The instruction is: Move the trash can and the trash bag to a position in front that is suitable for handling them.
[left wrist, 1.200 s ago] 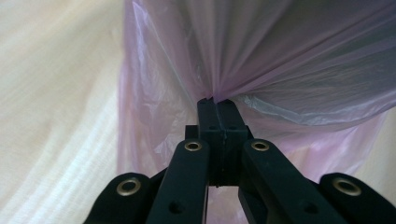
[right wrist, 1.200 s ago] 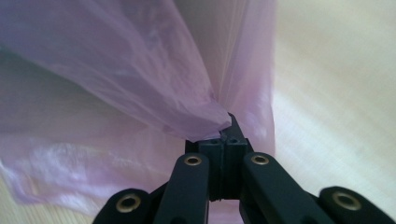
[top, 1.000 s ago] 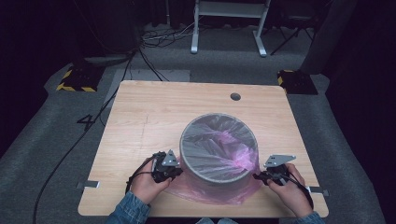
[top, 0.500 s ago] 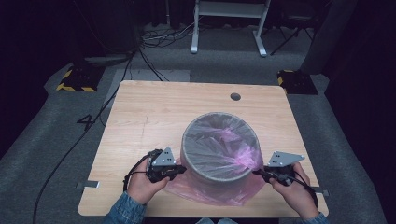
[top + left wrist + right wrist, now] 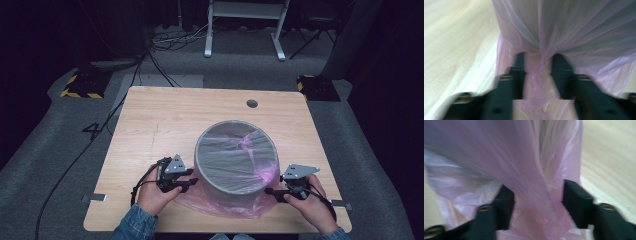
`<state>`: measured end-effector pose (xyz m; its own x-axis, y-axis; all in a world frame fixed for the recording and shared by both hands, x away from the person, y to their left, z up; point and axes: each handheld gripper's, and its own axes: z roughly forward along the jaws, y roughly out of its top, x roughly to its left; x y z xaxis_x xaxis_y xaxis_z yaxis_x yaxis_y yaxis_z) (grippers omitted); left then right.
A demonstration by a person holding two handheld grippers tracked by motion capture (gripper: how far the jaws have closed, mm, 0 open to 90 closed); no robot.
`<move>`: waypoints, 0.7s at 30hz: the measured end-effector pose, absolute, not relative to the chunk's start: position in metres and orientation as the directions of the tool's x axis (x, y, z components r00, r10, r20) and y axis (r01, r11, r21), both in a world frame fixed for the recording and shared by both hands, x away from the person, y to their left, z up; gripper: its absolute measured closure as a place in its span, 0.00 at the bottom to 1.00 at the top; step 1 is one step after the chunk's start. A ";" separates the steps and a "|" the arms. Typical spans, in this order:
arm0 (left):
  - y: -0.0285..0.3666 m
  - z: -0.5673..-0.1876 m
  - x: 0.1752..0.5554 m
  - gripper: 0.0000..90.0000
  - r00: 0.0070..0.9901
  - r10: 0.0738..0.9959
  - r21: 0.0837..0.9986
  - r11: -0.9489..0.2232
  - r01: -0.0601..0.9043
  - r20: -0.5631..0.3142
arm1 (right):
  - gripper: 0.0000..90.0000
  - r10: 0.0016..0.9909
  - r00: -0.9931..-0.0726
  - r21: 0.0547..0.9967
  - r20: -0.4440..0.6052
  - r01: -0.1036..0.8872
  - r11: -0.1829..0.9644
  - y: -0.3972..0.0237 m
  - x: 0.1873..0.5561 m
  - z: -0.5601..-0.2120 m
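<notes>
A grey round bin (image 5: pixel 235 159) is seen standing upright on the near half of the wooden worktop (image 5: pixel 165 120), lined with a thin pink bag (image 5: pixel 227 202) whose skirt is draped down the outside wall and spread on the wood around the foot.

The left gripper (image 5: pixel 186 184) is held low at the bin's left side, its fingers pointed at the foot of the wall. In the left gripper view the fingers (image 5: pixel 520 67) are seen parted, with a gathered fold of the pink bag (image 5: pixel 536 75) lying between them; the jaws have just been opening, and the fold is not pinched by the pads.

The right gripper (image 5: pixel 272 191) is held at the bin's right side, near the worktop's front edge. In the right gripper view its fingers (image 5: pixel 505 202) are set apart, wider than the strand of pink bag (image 5: pixel 534 202) that runs through the gap; these jaws too have just been opening, and the film is left loose between them. Both gripper views are blurred.

Cables (image 5: pixel 175 40) are seen on the grey floor beyond the worktop.
</notes>
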<state>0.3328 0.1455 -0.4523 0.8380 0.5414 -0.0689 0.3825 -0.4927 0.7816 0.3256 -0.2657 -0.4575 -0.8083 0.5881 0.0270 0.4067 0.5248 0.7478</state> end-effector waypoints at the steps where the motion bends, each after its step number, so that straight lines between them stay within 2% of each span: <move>1: 0.148 -0.450 0.330 0.53 0.835 0.547 0.791 -0.482 0.377 -0.065 | 0.36 0.583 -0.812 0.760 0.027 0.395 0.515 -0.268 0.323 -0.453; 3: 0.154 -0.446 0.325 0.44 0.825 0.563 0.806 -0.470 0.360 -0.040 | 0.32 0.567 -0.823 0.771 0.031 0.381 0.511 -0.274 0.318 -0.444; 7: 0.167 -0.438 0.317 0.37 0.806 0.590 0.827 -0.435 0.356 -0.037 | 0.31 0.534 -0.845 0.789 0.033 0.350 0.505 -0.284 0.306 -0.421; 17: 0.194 -0.440 0.312 0.33 0.751 0.660 0.824 -0.418 0.382 -0.013 | 0.29 0.589 -0.807 0.854 -0.025 0.290 0.433 -0.292 0.308 -0.364; 21: 0.207 -0.447 0.308 0.33 0.691 0.721 0.789 -0.448 0.420 0.041 | 0.29 0.612 -0.790 0.873 -0.035 0.274 0.403 -0.286 0.316 -0.343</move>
<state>0.3075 0.2074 -0.4467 0.6913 0.7214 0.0411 0.4202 -0.4476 0.7893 0.3160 -0.2865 -0.3428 -0.7900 0.6122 -0.0350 0.2738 0.4032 0.8732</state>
